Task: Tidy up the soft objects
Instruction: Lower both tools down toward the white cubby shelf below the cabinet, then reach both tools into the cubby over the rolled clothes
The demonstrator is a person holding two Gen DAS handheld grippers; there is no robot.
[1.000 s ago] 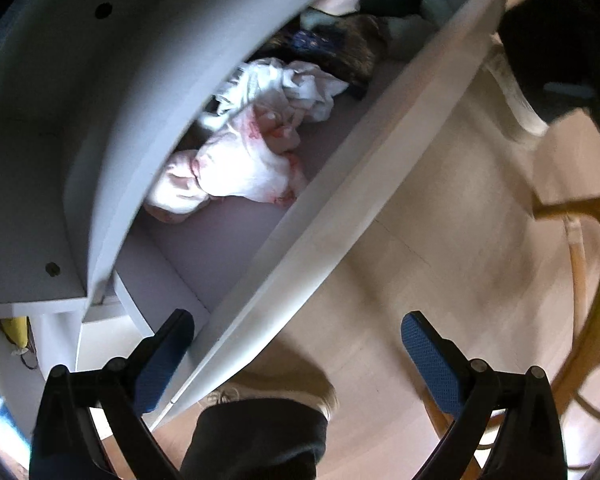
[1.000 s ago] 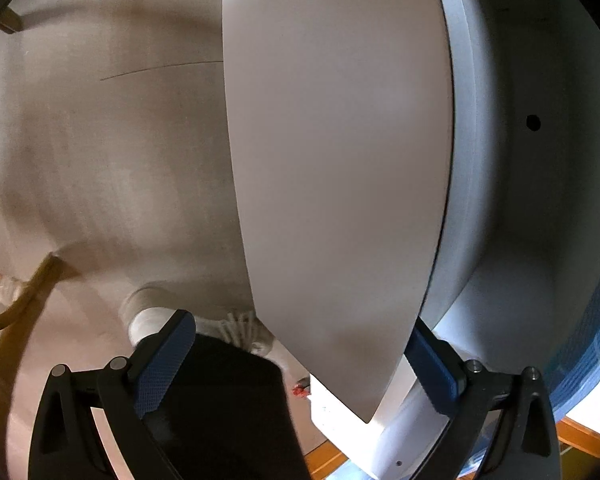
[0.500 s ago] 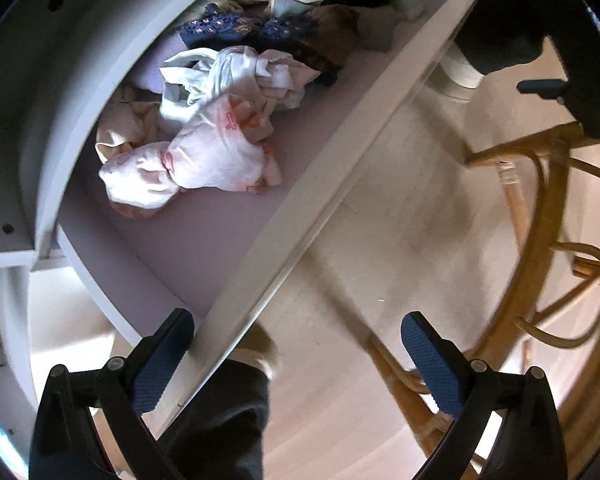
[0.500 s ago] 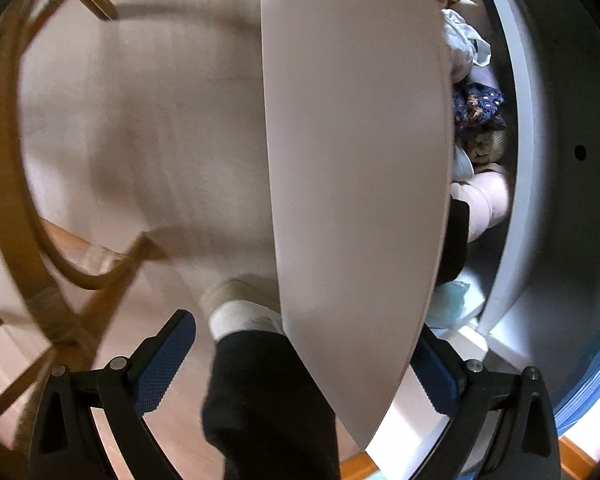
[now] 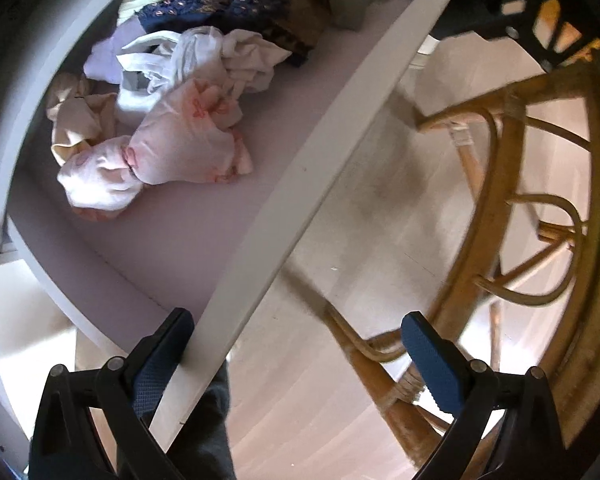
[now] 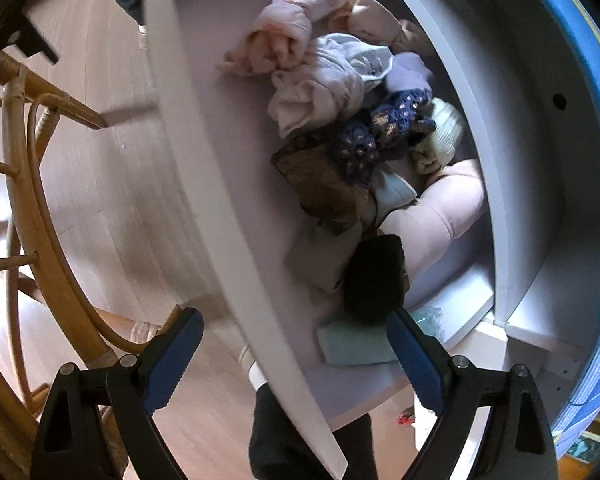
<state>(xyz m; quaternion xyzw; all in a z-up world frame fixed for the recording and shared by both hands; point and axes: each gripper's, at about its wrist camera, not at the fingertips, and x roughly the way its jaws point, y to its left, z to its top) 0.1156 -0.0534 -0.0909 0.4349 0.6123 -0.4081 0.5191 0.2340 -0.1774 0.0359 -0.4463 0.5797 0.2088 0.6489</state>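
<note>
**A:** Two grippers, both with jaws spread wide and holding nothing. Nearest to us, the left gripper (image 5: pixel 296 344) straddles the white drawer front (image 5: pixel 300 184); its left pad sits against the inner face of that panel, and the right pad hangs free over the floor. The right gripper (image 6: pixel 296 344) straddles the same panel from the other end, neither pad clearly touching.

**B:** So which step is this?

**A:** I'd judge the drawer is open far enough and sorting hasn't begun. None of the clothes is gripped.

**B:** Where are they?

**A:** All inside the drawer (image 5: pixel 172 248), crowded toward the back wall, with bare lilac floor just behind the front panel. From the left end: a pale pink garment with red print (image 5: pixel 180 148), a crumpled white one (image 5: pixel 204 56) behind it, then a navy patterned piece (image 6: pixel 384 132) and a brown one (image 6: pixel 324 184). At the right end lie a black bundle (image 6: pixel 374 280) and a mint folded piece (image 6: pixel 356 346), closest to the right gripper.

**B:** Orientation?

**A:** The heap's long axis runs along the drawer, parallel to the front. Single garments are too crumpled to have a clear direction.

**B:** Next move?

**A:** Probably lifting a gripper over the panel and down onto one item, pinching a raised fold rather than several layers.
</note>
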